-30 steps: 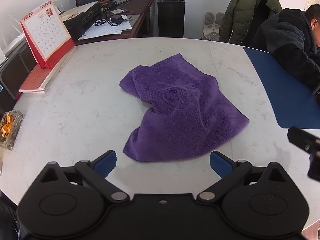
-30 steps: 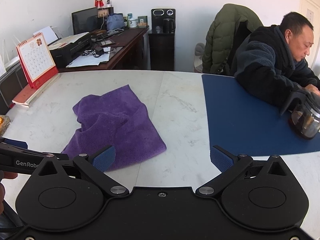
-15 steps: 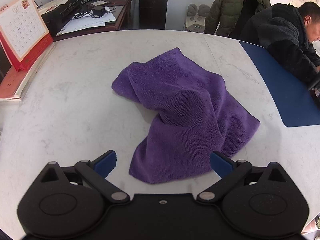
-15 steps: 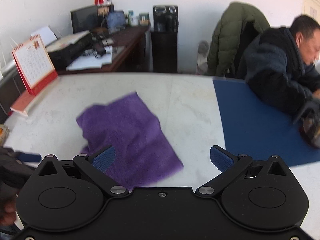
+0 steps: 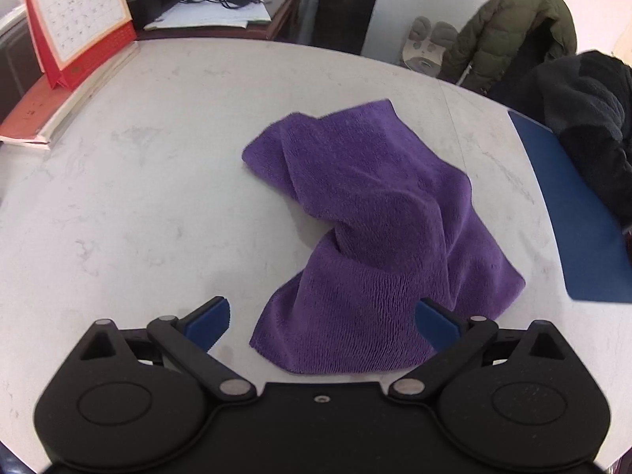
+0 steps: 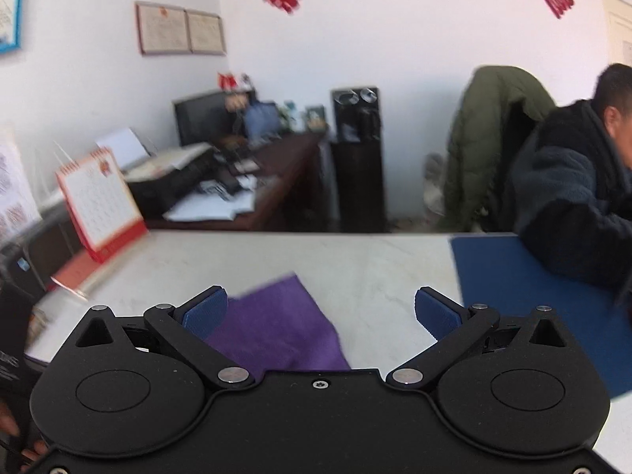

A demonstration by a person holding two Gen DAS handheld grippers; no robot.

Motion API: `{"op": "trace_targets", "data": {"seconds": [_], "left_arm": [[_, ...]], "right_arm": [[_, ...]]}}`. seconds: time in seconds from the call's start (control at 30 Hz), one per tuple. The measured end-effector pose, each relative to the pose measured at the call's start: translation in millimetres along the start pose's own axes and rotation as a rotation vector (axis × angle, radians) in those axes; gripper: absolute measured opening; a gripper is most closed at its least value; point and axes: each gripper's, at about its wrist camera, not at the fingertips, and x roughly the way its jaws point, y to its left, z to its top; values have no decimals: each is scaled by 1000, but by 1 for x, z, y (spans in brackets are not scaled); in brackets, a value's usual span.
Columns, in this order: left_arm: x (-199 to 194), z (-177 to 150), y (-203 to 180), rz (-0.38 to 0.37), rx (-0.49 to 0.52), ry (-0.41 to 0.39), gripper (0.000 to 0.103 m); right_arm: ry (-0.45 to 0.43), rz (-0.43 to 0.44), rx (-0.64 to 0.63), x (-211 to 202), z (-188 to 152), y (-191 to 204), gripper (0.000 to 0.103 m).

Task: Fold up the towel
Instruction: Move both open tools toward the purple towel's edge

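Note:
A crumpled purple towel (image 5: 375,233) lies on the white marble table (image 5: 138,197), its near edge between my left fingers. My left gripper (image 5: 322,322) hovers open just above that near edge, holding nothing. In the right wrist view the purple towel (image 6: 280,331) shows only partly, its lower part hidden behind the gripper body. My right gripper (image 6: 320,314) is open and empty, tilted up toward the room.
A red desk calendar (image 5: 75,19) stands on a book at the table's far left. A blue mat (image 5: 576,213) covers the table's right side, where a person in a dark fleece jacket (image 6: 568,197) sits. A cluttered wooden desk (image 6: 245,173) stands behind the table.
My left gripper has moved forward and lower, up to the towel's near edge. The right gripper has tilted upward, so the towel sank low in its view, with motion blur.

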Motion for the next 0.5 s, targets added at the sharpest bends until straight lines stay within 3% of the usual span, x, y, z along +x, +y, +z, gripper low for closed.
{"op": "trace_targets", "data": {"seconds": [0.2,0.4,0.5], "left_arm": [[-9,21,-1,129,18,-48,101],[2,51,20,228,35,-103,101],[15,65,33,248,66,-120,101]], "right_arm": [[83,111,-82,41,12,-23,103],[42,179,-209,67,46,-11,103],[42,173,-266,80,62,-4,103]]}}
